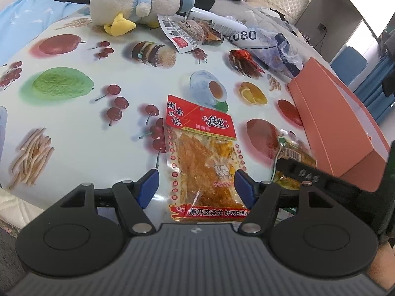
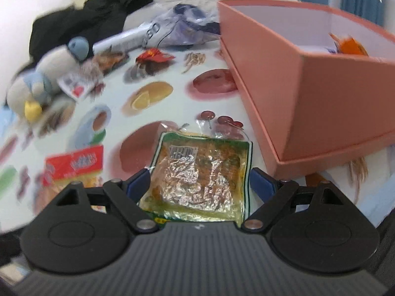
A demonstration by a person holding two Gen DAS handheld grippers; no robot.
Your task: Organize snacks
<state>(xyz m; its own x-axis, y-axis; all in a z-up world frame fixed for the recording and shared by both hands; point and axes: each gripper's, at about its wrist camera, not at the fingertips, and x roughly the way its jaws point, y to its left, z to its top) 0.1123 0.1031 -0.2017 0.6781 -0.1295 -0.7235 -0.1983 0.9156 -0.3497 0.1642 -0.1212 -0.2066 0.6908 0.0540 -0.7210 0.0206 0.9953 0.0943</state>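
A red-topped snack packet (image 1: 201,153) of orange strips lies flat on the fruit-print tablecloth (image 1: 74,128). My left gripper (image 1: 196,185) stands open around its lower half, the left pad clear of the packet's edge. A green-edged foil snack packet (image 2: 202,172) lies between the blue fingers of my right gripper (image 2: 201,182), which is open too. In the left wrist view this packet (image 1: 293,153) shows at the right, partly under the right gripper's black body. The open salmon-pink box (image 2: 296,86) stands just right of it, with an orange wrapper (image 2: 350,45) inside.
Further back lie a barcode-labelled snack packet (image 1: 187,34) and a dark red one (image 1: 243,61). A plush toy (image 1: 138,2), a white tube (image 1: 222,22), a crumpled plastic bag (image 1: 274,46) and black clothing (image 2: 86,17) crowd the far edge.
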